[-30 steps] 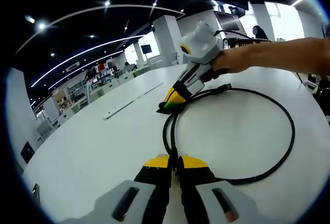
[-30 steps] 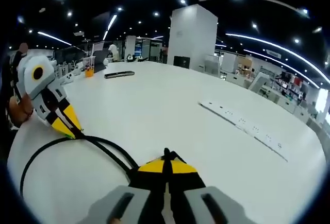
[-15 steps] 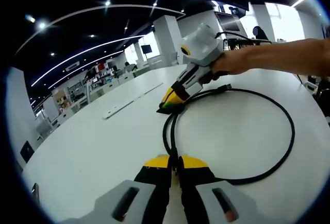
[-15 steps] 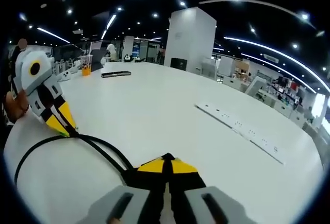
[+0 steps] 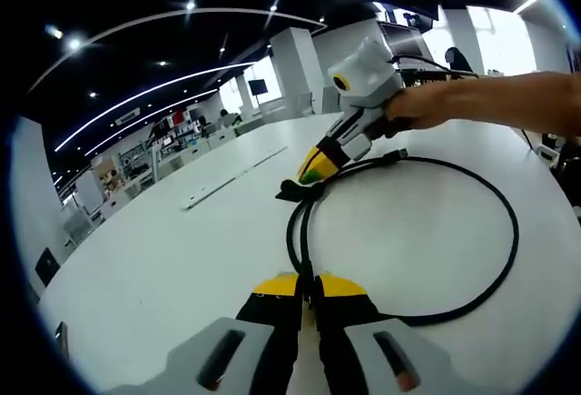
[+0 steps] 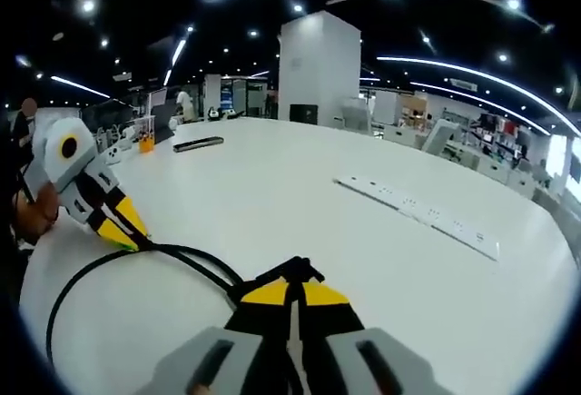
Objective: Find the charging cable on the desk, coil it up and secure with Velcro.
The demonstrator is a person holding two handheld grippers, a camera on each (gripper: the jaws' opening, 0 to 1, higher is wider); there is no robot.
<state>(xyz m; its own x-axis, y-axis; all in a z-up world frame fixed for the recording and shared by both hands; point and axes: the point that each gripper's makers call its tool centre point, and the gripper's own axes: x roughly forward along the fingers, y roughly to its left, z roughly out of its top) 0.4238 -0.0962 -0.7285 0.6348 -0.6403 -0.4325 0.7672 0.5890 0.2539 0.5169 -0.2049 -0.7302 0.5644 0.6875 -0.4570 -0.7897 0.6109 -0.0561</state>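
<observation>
A black charging cable lies in one wide loop on the white desk. Its two strands run side by side into my left gripper, which is shut on them. A hand holds my right gripper over the far end of the paired strands, where a black Velcro strap sits on the cable. In the right gripper view my right gripper has its jaws together, with the strap at their tips. The cable curves left to my left gripper.
A long white power strip lies across the desk; it lies left of the cable in the left gripper view. A dark flat device and an orange cup stand far back. The cable's plug rests under the hand.
My right gripper has risen a little and shifted right, away from the desk surface, while the strap stays by the cable. My left gripper and the cable loop are still.
</observation>
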